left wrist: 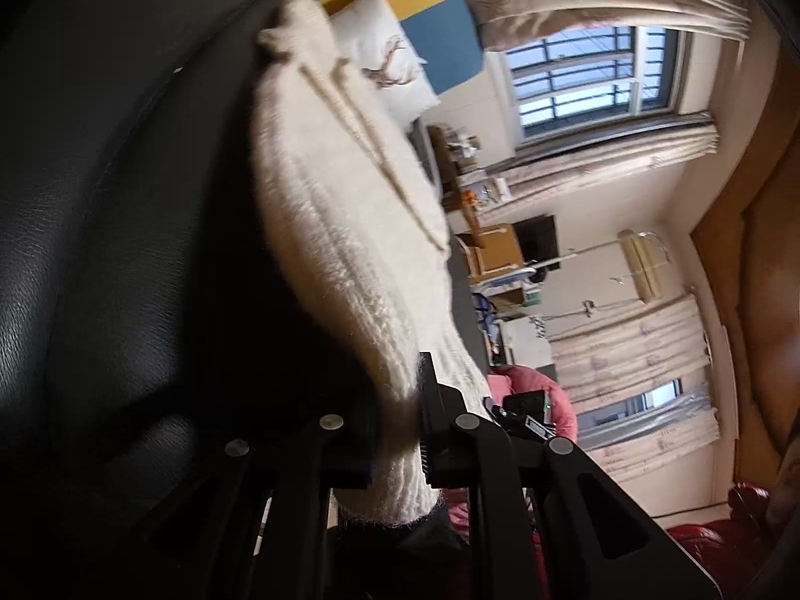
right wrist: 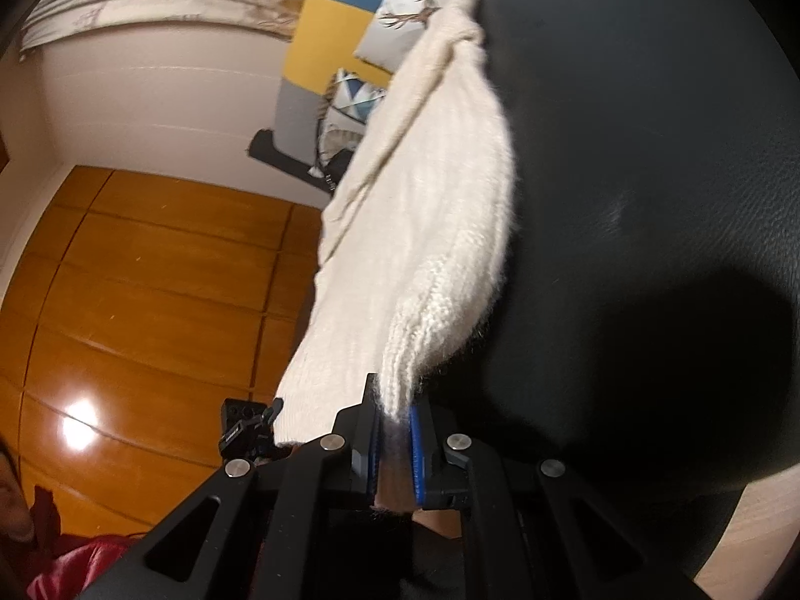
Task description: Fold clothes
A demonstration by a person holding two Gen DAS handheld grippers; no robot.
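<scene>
A cream knitted sweater (left wrist: 345, 230) hangs stretched in the air beside a black leather surface (left wrist: 110, 200). My left gripper (left wrist: 397, 425) is shut on one end of it, the knit pinched between the black fingers. In the right wrist view my right gripper (right wrist: 395, 430) is shut on the other end of the sweater (right wrist: 425, 210), with the fabric bunched between its blue-padded fingers (right wrist: 416, 450). The other gripper's body shows at the lower edge of the sweater in each view (right wrist: 245, 427).
The black leather surface (right wrist: 650, 200) fills one side of both views. Behind are cushions (left wrist: 385, 60), a blue and yellow panel (right wrist: 330, 5), a window with curtains (left wrist: 595, 75), cardboard boxes (left wrist: 500, 250), a wooden wardrobe (right wrist: 125, 275) and red cloth (right wrist: 75, 565).
</scene>
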